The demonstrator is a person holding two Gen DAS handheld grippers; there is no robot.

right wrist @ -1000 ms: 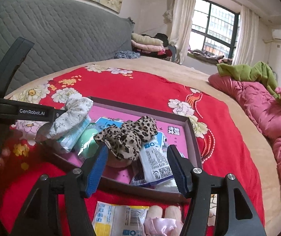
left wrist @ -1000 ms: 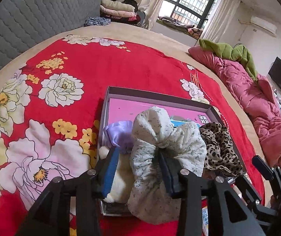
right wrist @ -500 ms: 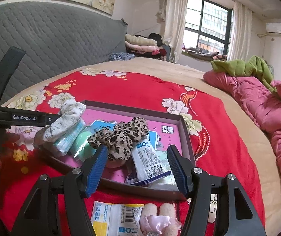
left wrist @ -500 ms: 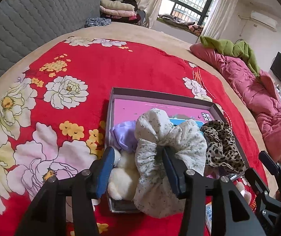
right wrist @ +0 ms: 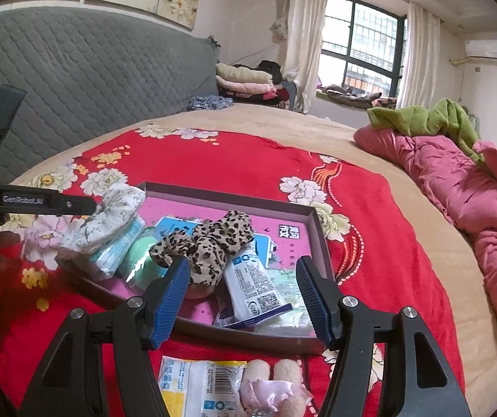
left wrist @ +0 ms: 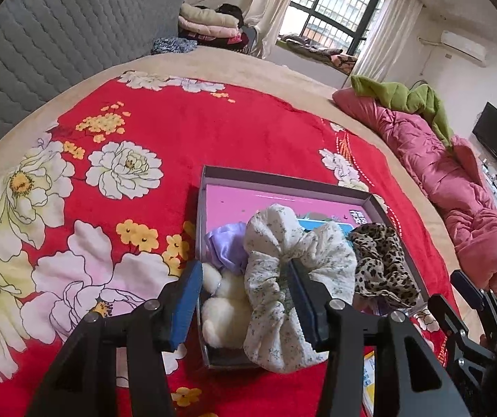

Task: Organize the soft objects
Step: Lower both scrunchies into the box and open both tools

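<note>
A shallow box (left wrist: pixel 283 182) with a pink floor lies on the red floral blanket. In it are a white floral scrunchie (left wrist: pixel 283 278), a lilac scrunchie (left wrist: pixel 226 246), a cream plush toy (left wrist: pixel 226 307) and a leopard scrunchie (left wrist: pixel 380 264). My left gripper (left wrist: pixel 245 304) is open over the box's near left corner; the white scrunchie drapes over its right finger and the box's near wall. My right gripper (right wrist: pixel 243 300) is open and empty just before the box (right wrist: pixel 248 338), near the leopard scrunchie (right wrist: pixel 210 243) and a tissue pack (right wrist: pixel 255 283).
In front of the box lie a white and yellow packet (right wrist: pixel 196 382) and a pink and beige plush item (right wrist: pixel 271 387). A pink quilt (right wrist: pixel 464 191) with a green cloth (right wrist: pixel 425 118) lies at the right. A grey padded headboard (right wrist: pixel 74 80) stands at the left.
My left gripper has opened, let go of the white floral scrunchie and drawn back a little. The scrunchie now rests on the box's near edge. My right gripper has stayed open.
</note>
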